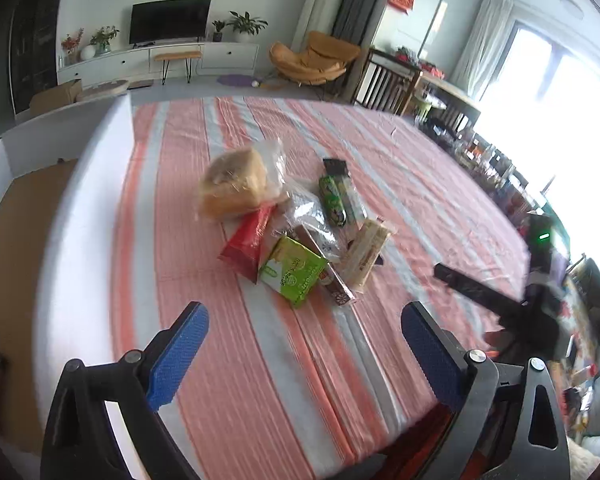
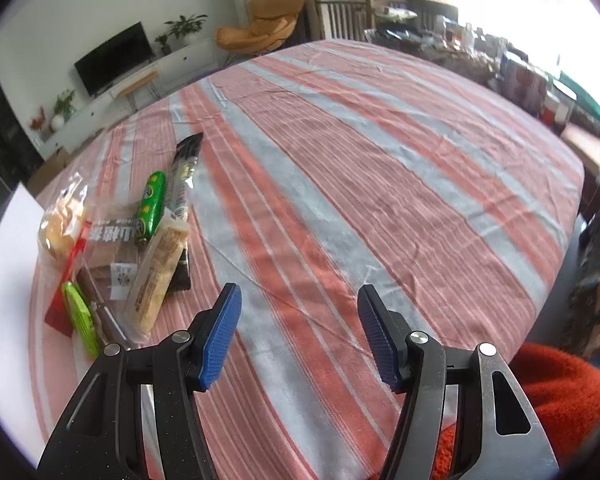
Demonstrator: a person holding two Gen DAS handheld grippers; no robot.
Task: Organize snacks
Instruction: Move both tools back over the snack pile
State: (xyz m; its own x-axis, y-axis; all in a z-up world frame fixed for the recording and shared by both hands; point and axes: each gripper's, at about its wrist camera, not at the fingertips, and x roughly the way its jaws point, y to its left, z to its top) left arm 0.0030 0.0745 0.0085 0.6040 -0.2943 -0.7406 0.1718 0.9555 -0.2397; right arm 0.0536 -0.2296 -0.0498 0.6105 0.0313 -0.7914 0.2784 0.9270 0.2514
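A heap of snacks lies on the striped tablecloth (image 1: 228, 360): a bagged bread bun (image 1: 234, 188), a red packet (image 1: 246, 246), a light-green box (image 1: 294, 274), a dark-green tube pack (image 1: 333, 201), a beige wafer pack (image 1: 366, 254) and a brown box (image 1: 332, 280). My left gripper (image 1: 304, 320) hangs open just short of the heap, nothing between its blue pads. In the right wrist view the heap sits at the left: bun (image 2: 58, 226), green tube (image 2: 150, 206), wafer pack (image 2: 156, 276), light-green box (image 2: 80, 320). My right gripper (image 2: 300, 332) is open over bare cloth, empty.
The right gripper's black body (image 1: 500, 304) shows at the right of the left wrist view. A white board (image 2: 4, 280) lies under the cloth's left edge. Beyond the table stand a TV (image 1: 170, 20), an orange chair (image 1: 312, 60) and cluttered shelves (image 1: 492, 164). An orange-red fabric (image 2: 560, 392) is near me.
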